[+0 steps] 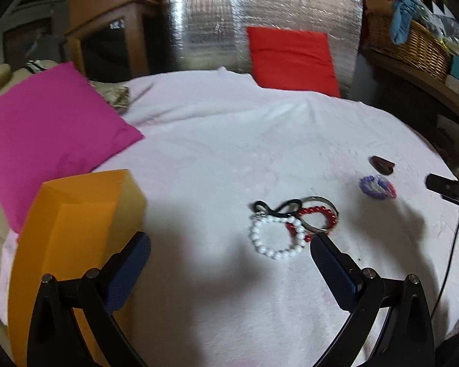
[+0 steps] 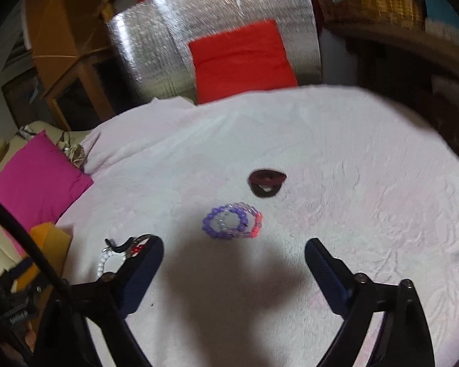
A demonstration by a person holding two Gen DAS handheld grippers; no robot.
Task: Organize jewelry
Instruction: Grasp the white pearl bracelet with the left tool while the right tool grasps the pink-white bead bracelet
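Note:
A white bead bracelet [image 1: 272,238], a red bead bracelet [image 1: 318,217], a black band [image 1: 275,208] and a silver bangle [image 1: 321,202] lie tangled on the white cloth [image 1: 229,153]. My left gripper [image 1: 229,253] is open just before them, empty. An orange box [image 1: 73,238] stands at its left. A purple and pink bead bracelet [image 2: 232,220] and a dark red ring-shaped piece [image 2: 266,182] lie ahead of my open, empty right gripper [image 2: 234,257]. The pile shows at left in the right wrist view [image 2: 119,250].
A pink cushion [image 1: 46,140] lies at the left edge of the cloth. A red cushion [image 1: 290,58] leans on a silver foil panel [image 1: 260,15] at the back. A wicker basket [image 1: 413,46] sits on a shelf at the right.

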